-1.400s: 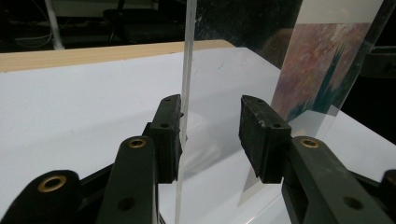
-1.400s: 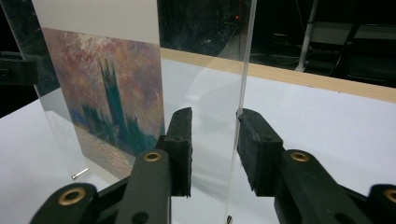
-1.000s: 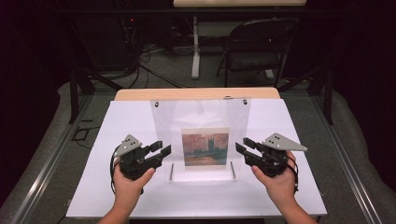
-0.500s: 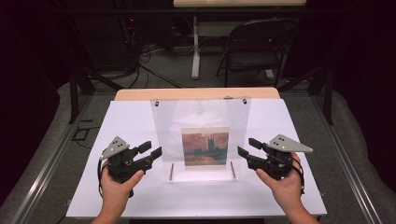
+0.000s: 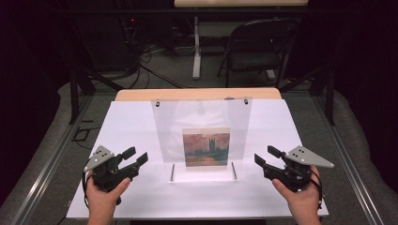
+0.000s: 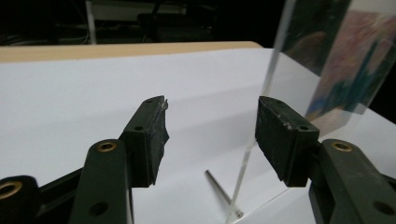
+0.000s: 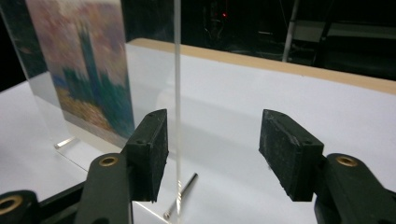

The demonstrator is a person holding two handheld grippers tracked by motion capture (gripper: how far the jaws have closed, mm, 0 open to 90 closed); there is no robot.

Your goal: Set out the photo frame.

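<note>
Two grippers are in the high view, one at each side of one clear panel (image 5: 202, 136) that stands upright in the middle of the white surface (image 5: 136, 122), nearer to its front edge. The panel carries one painted picture (image 5: 206, 148) and rests on two thin metal rods (image 5: 172, 172). The left gripper (image 5: 136, 157) is near the front left corner and the right gripper (image 5: 265, 156) near the front right corner; both are apart from the panel, jaws wide with nothing between them.

In the left gripper view, the two black jaws stand wide apart, and the panel's edge (image 6: 261, 100) rises between them farther off, with one rod (image 6: 223, 193) at its foot.

In the right gripper view, the jaws are also wide, with the panel's edge (image 7: 177, 93) and one rod (image 7: 180, 196) beyond them.
</note>
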